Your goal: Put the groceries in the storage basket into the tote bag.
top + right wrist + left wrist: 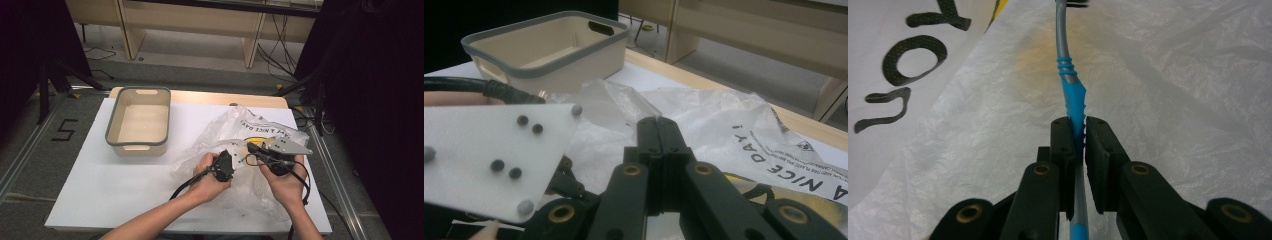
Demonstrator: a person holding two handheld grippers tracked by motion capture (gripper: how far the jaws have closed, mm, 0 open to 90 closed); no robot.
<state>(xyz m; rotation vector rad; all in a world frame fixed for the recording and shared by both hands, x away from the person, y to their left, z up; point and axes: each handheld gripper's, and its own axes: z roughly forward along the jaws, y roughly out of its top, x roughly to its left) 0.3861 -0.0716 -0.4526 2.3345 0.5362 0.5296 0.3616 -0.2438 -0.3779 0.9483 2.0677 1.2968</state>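
Toothbrush point(1071, 95) runs straight ahead from the left gripper point(1077, 137), whose jaws clench its blue handle over the plastic bag point(235, 135), while the right gripper point(657, 131), pinched shut, sits just beside.

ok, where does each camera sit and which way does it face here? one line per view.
High view: above the person's side, facing forward and down on the table; both forearms, left hand-held gripper, right hand-held gripper.
Left gripper view: rides that gripper, looks along jaws shut on a toothbrush against the plastic bag.
Right gripper view: rides that gripper, looks along closed jaws over the bag toward the tub.
Shared: bag in all views; tub in high and right gripper views.
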